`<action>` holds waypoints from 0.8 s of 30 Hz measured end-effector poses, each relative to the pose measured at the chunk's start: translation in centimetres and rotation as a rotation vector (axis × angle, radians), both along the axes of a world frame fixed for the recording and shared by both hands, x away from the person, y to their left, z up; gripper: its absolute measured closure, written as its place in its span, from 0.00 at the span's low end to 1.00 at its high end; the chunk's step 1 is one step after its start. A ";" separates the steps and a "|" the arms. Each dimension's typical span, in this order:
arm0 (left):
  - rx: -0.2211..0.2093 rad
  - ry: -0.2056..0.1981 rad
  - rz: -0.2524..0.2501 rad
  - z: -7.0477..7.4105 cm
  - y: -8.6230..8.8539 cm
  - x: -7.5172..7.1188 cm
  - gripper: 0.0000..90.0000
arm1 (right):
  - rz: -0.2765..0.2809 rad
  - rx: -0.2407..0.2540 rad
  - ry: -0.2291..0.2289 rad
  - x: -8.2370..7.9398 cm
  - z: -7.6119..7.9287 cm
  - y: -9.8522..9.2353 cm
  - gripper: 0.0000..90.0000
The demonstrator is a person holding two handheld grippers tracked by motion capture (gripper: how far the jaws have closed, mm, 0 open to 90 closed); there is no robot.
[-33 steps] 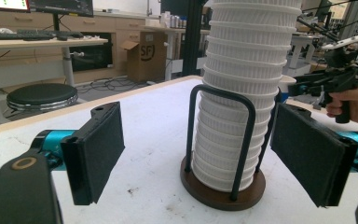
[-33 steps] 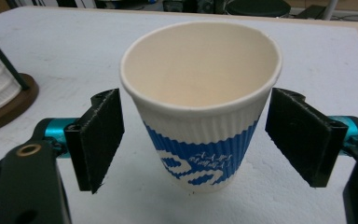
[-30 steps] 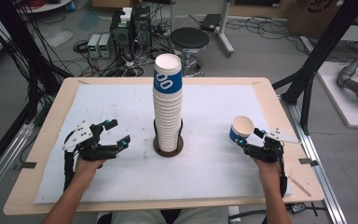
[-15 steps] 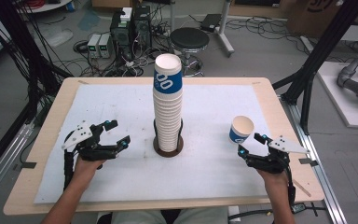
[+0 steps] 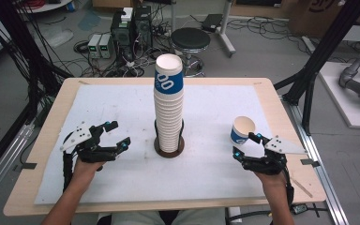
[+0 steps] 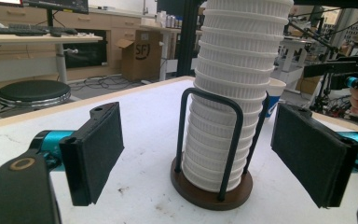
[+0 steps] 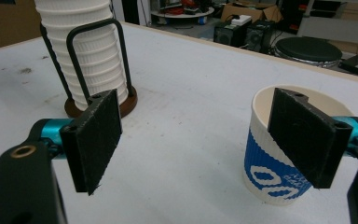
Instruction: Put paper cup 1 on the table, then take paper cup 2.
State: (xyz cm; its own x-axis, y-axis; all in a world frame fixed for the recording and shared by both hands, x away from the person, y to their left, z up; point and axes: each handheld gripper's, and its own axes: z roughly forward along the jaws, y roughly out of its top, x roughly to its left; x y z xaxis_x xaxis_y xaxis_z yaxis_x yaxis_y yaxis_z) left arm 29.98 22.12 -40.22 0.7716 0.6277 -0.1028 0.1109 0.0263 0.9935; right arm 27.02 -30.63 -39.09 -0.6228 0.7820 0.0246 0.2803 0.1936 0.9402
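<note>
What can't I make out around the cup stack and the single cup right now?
- Top of the cup stack: cut off by the left gripper view's upper edge.
- Single cup: its right side is hidden behind a pad of the right tongs.
- Cup's blue print: too blurred to read.

Even, soft indoor light falls from above and casts only faint shadows on the white table sheet [image 5: 122, 112]. All three pictures look slightly soft and grainy; the backgrounds blur toward the upper edges.
</note>
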 end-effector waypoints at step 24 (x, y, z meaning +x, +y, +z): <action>0.008 0.027 -0.072 3.7 -0.7 -0.3 0.18 | 0.080 -0.016 0.027 -0.1 0.0 0.6 0.20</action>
